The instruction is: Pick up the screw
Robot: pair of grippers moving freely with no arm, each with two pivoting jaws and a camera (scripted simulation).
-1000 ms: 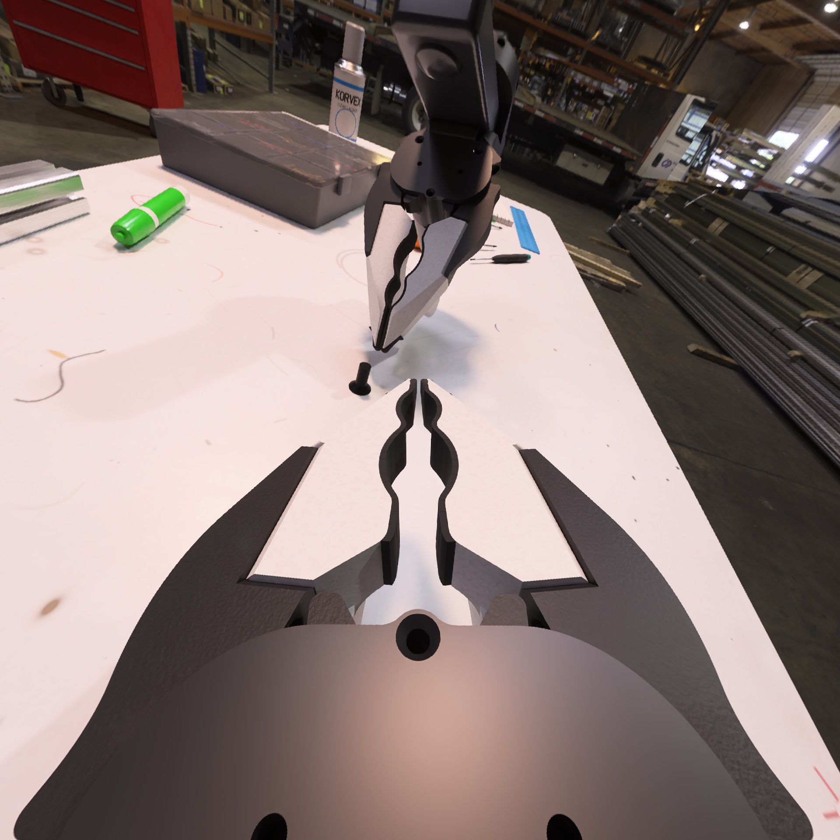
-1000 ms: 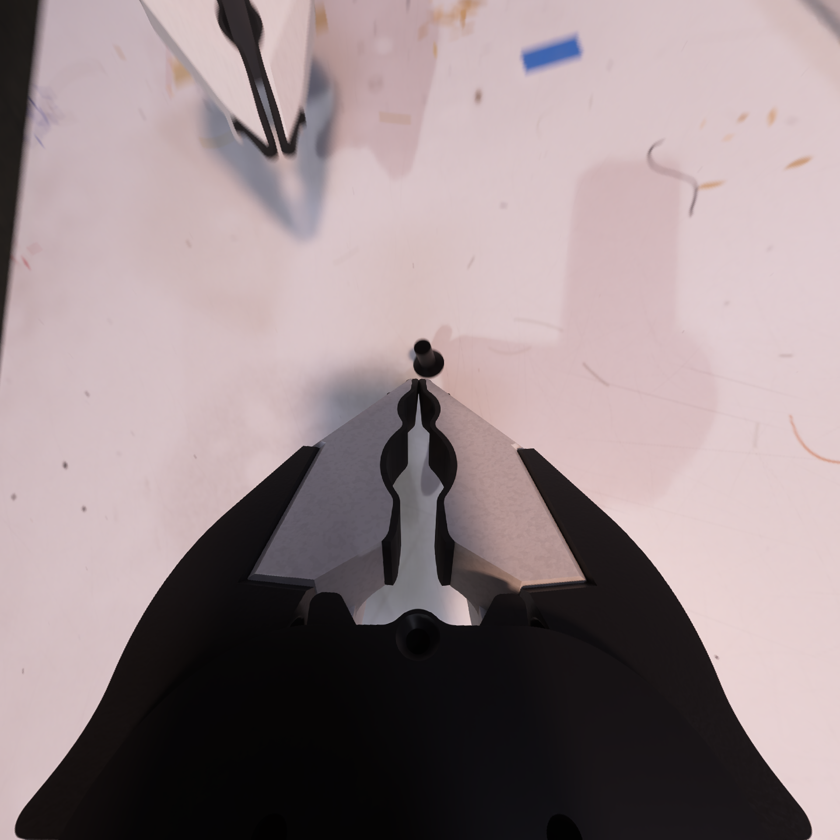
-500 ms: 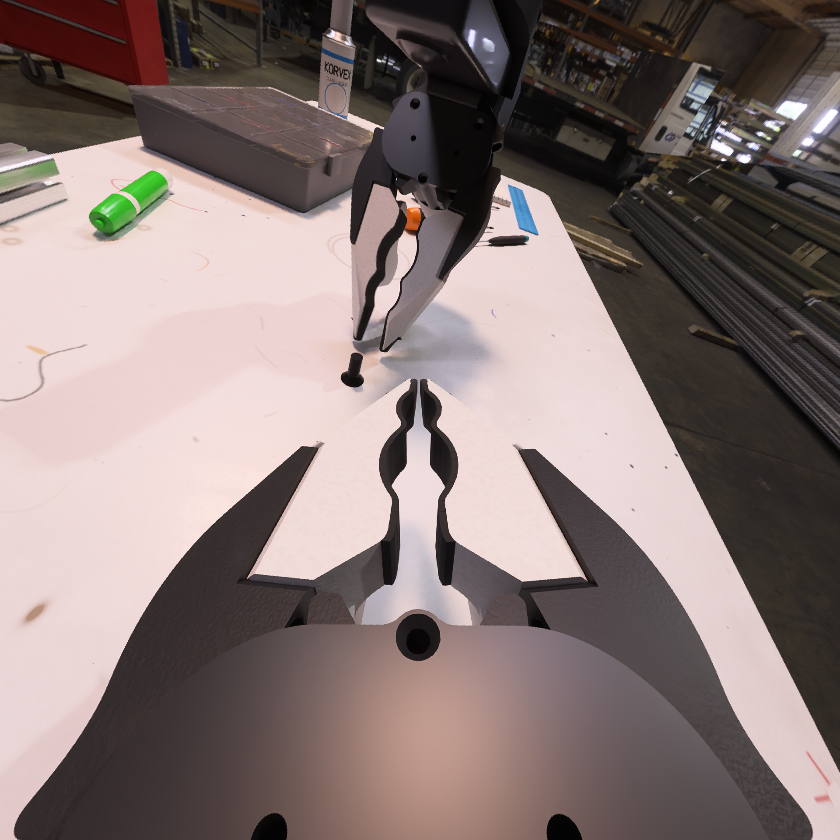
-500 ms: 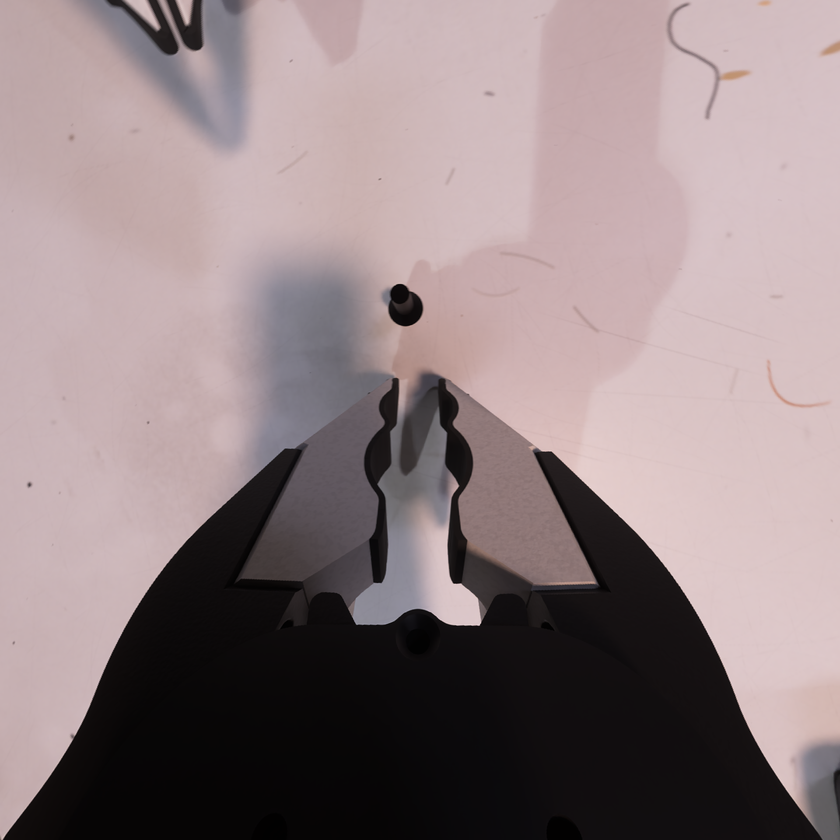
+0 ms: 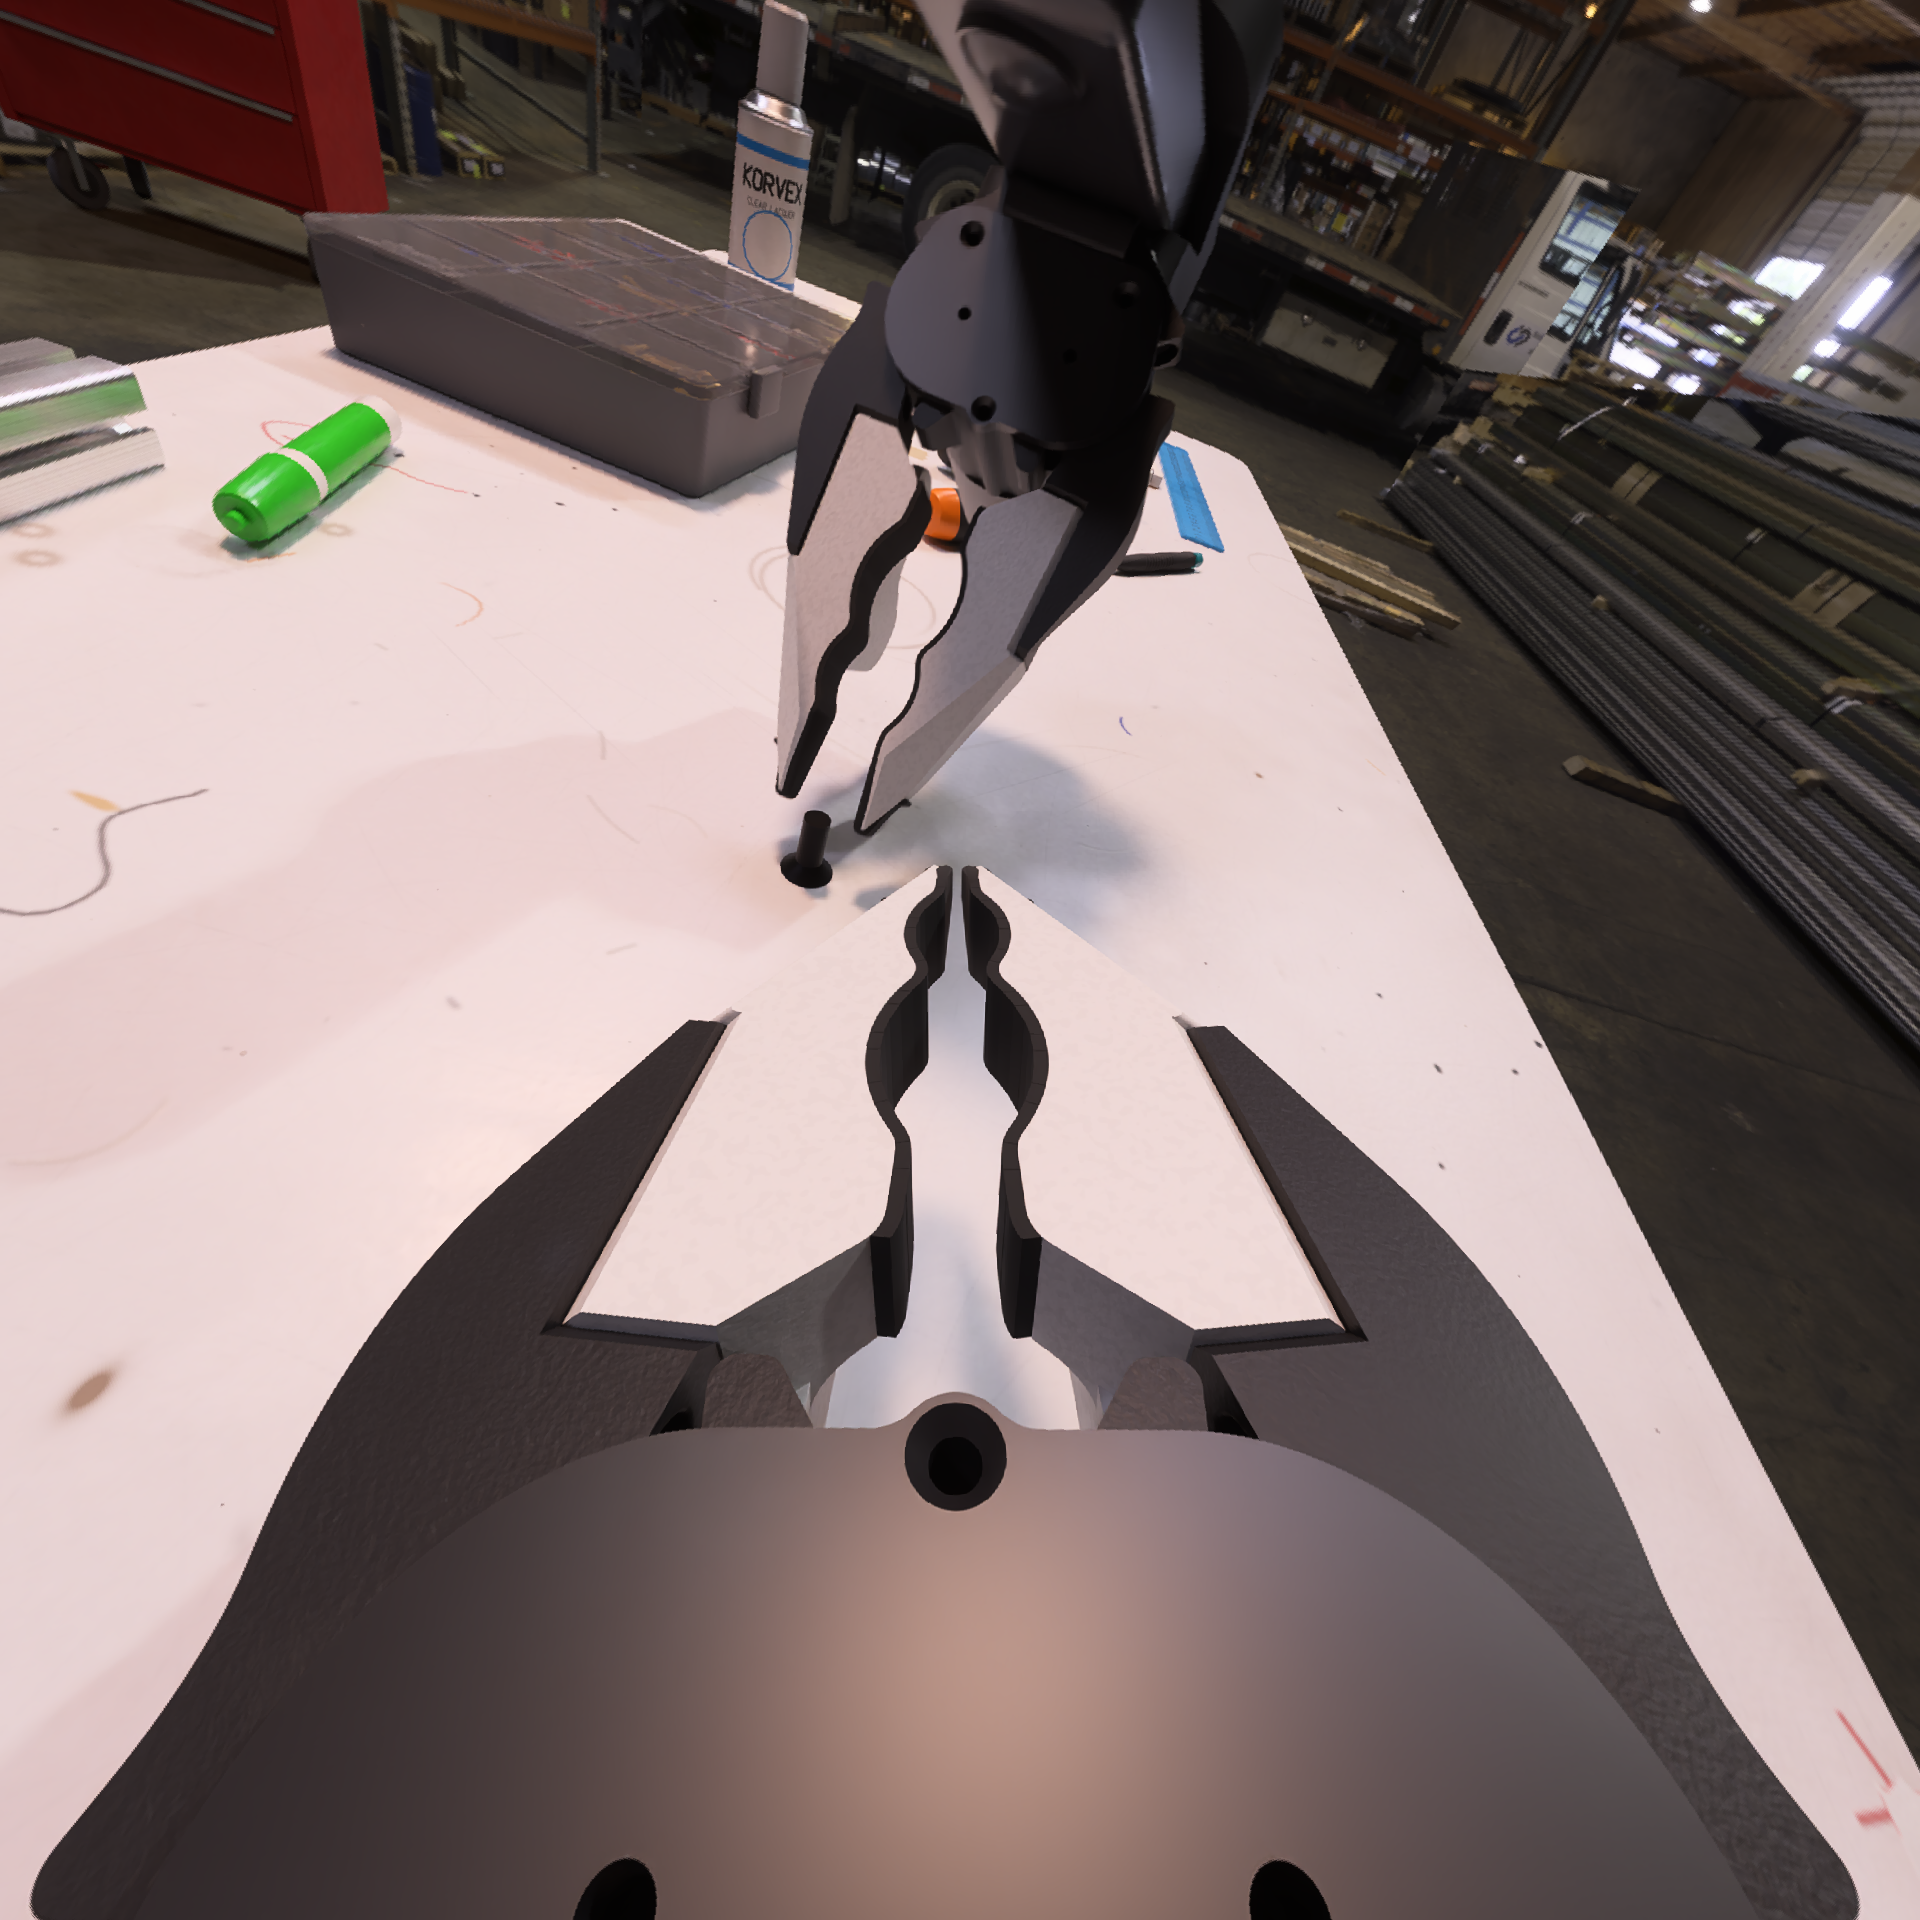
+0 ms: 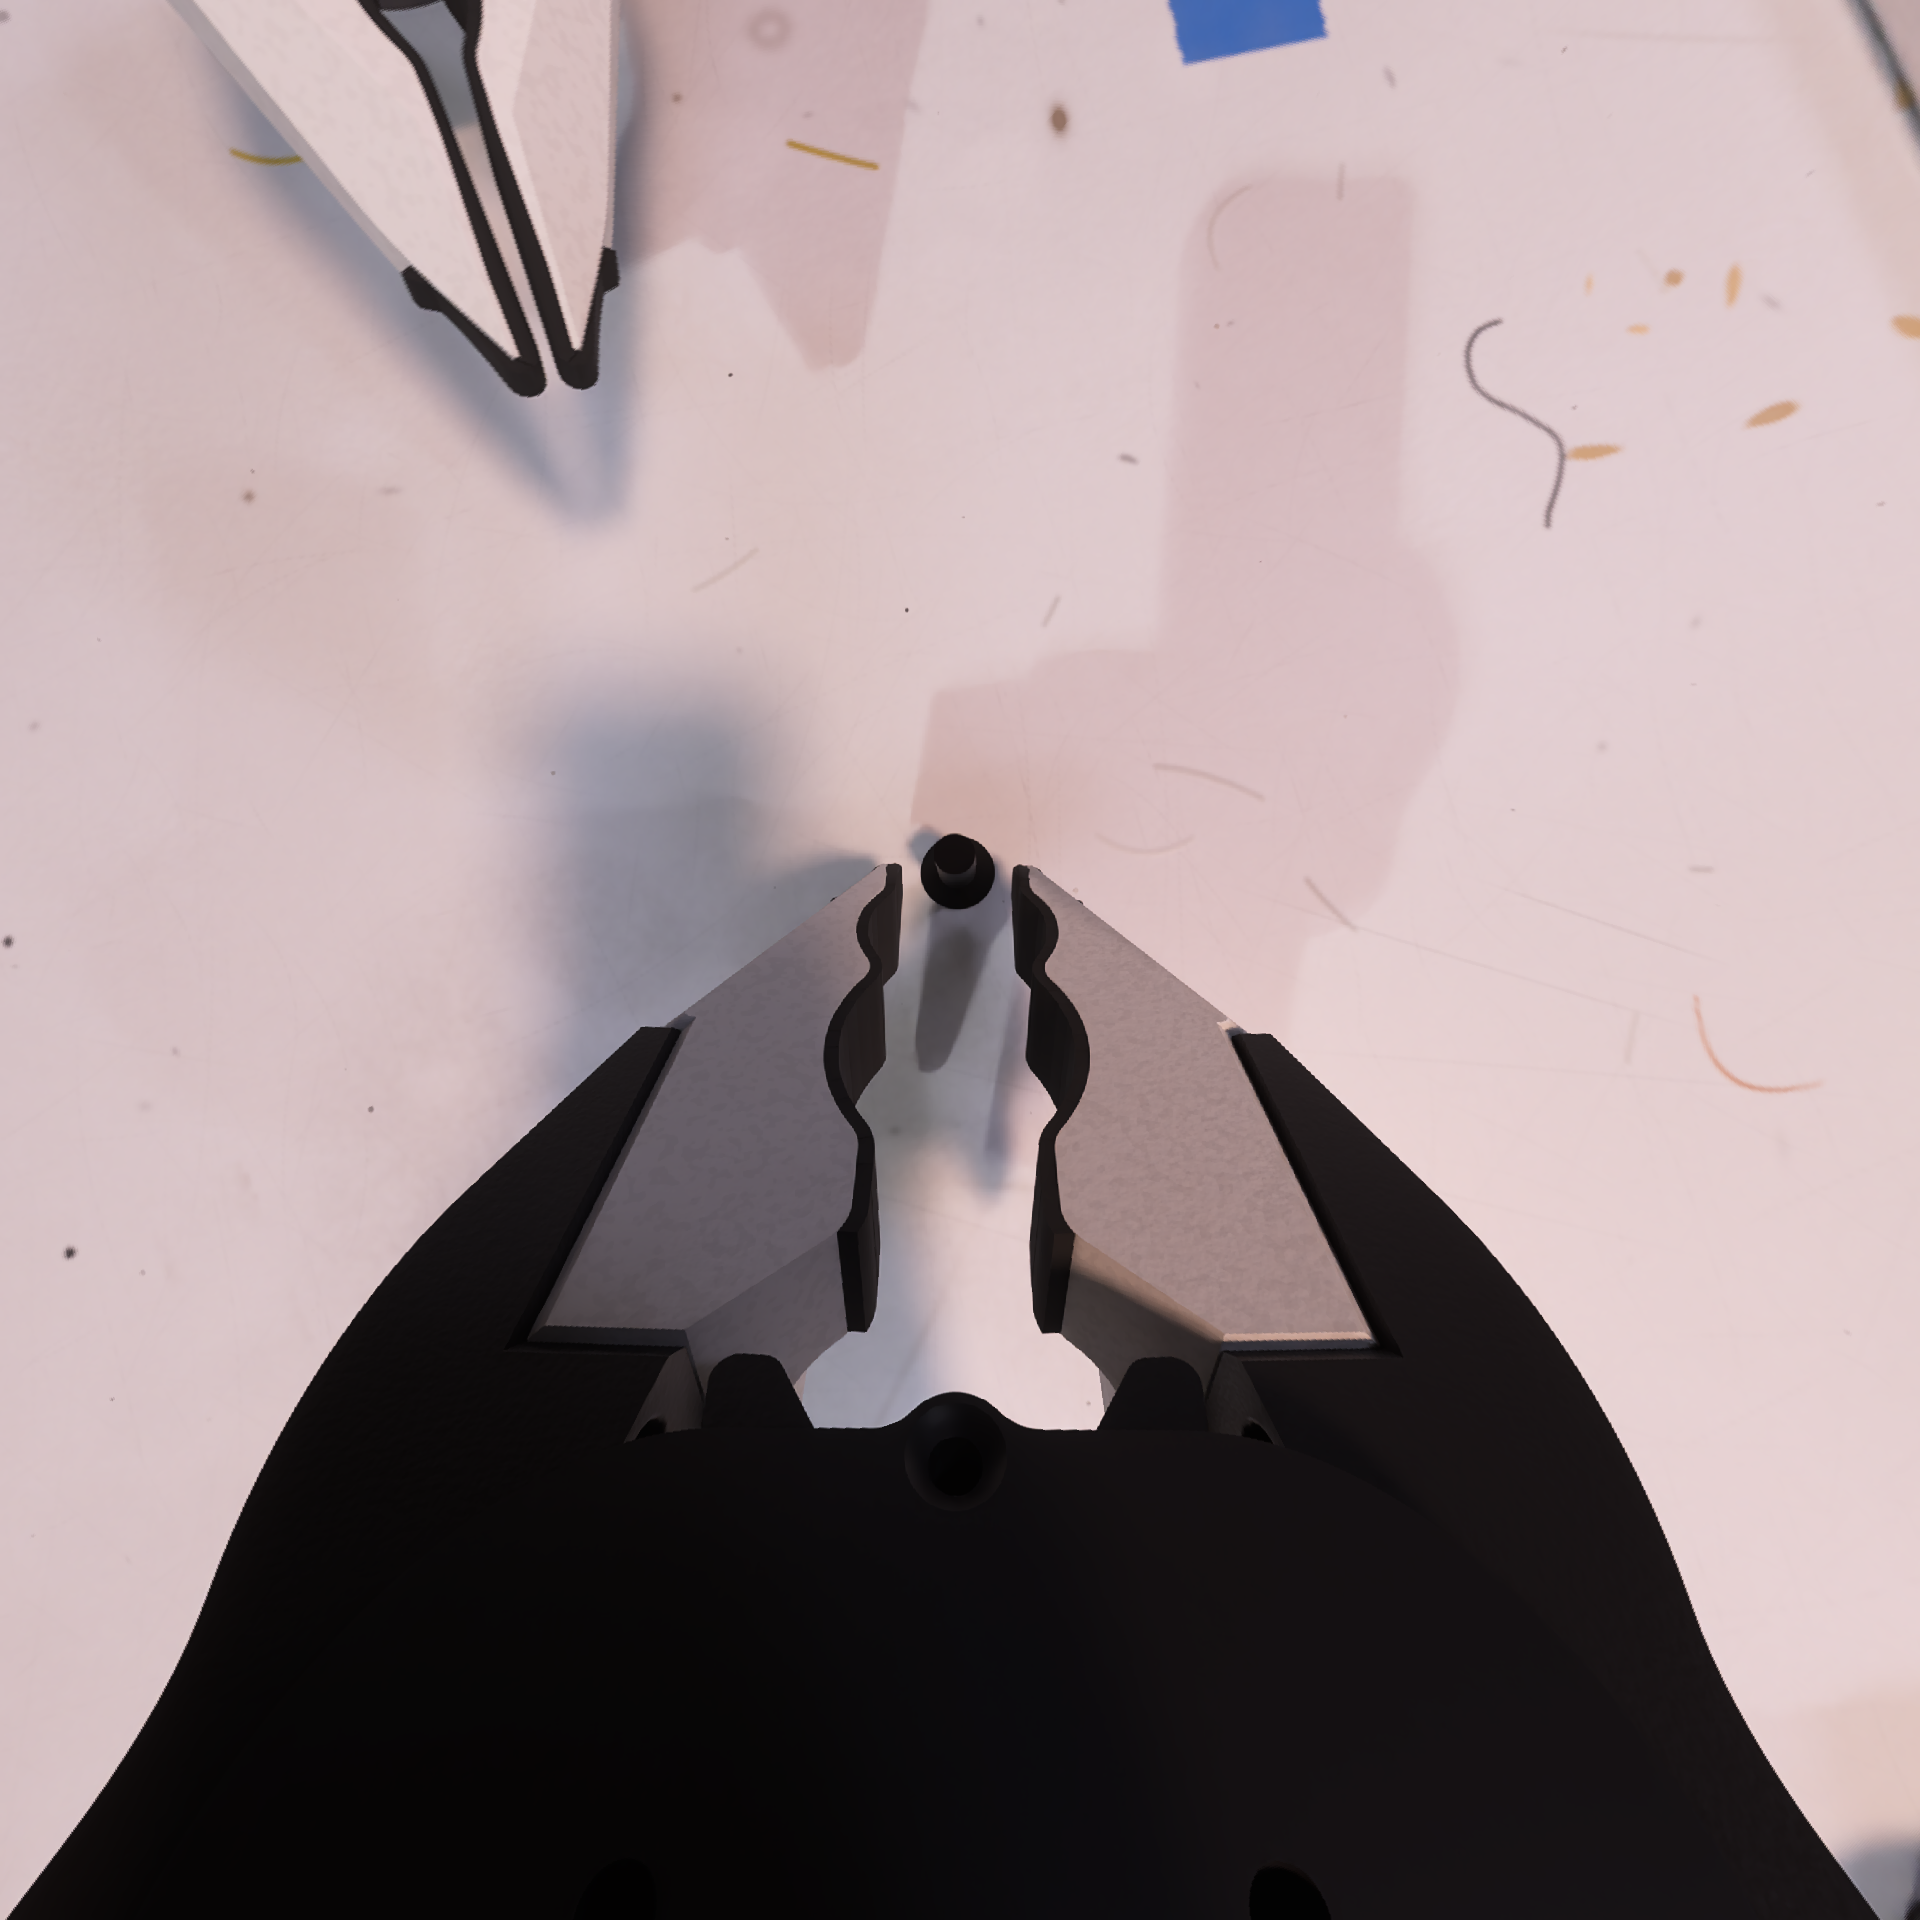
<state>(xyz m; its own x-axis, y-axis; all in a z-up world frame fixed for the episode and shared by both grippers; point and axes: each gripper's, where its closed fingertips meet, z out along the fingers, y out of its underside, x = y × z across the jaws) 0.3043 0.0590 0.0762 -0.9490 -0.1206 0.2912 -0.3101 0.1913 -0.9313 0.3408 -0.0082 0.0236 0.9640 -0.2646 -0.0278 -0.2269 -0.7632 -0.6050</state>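
Note:
A small black screw [image 5: 808, 854] stands head-down on the white table [image 5: 312, 727]. In the right wrist view the screw [image 6: 957, 871] sits just between and ahead of my right gripper's [image 6: 954, 883] open fingertips. In the left wrist view the right gripper [image 5: 840, 805] points down at the table, its tips just above and behind the screw. My left gripper [image 5: 956, 878] is shut and empty, its tips a little to the right of the screw. It also shows in the right wrist view [image 6: 556, 374] at the upper left.
A grey parts case [image 5: 582, 343], a spray can [image 5: 771, 156] and a green marker [image 5: 307, 473] lie at the table's far side. A blue strip [image 5: 1190, 499], a dark pen [image 5: 1158, 564] and an orange object [image 5: 943, 514] lie behind the right gripper. The table edge [image 5: 1558, 1039] runs along the right.
My right gripper opened from shut and came down over the screw, so the screw now lies between its tips. The left gripper stayed shut and barely moved.

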